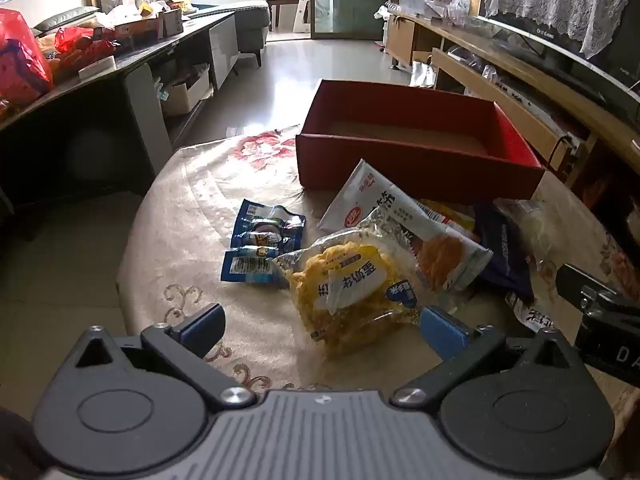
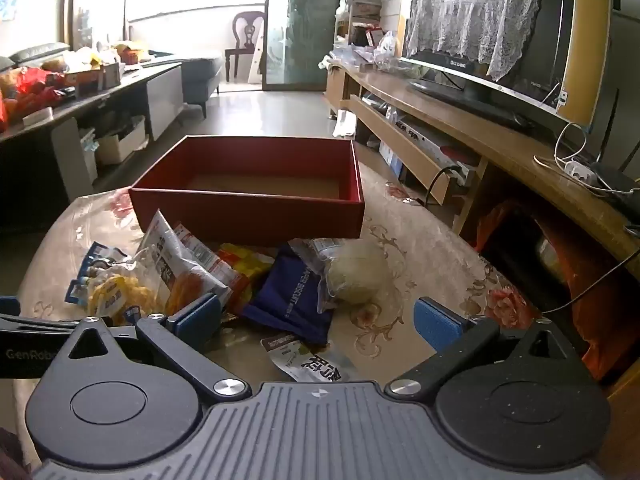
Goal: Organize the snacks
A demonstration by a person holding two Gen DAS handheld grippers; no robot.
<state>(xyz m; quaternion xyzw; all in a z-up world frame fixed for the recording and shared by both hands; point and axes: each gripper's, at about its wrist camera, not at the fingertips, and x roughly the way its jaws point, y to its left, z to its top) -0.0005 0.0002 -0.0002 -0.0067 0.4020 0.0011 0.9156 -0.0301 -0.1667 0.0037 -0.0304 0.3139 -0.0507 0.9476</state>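
We count one red box (image 2: pixel 248 216), standing beyond both claws. In front of the left claw lie two small blue packets (image 1: pixel 262 246), one clear bag of yellow snacks (image 1: pixel 352 284) and one long white bag (image 1: pixel 404 224). Ahead of the right claw we see one dark blue pouch (image 2: pixel 292 300), one pale clear bag (image 2: pixel 360 276) and one small white packet (image 2: pixel 308 360).

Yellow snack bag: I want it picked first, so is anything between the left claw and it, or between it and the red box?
Nothing visible blocks the open left claw from the yellow bag. Toward the red box, a white packet leans across the bag's far side, so lift it clear.
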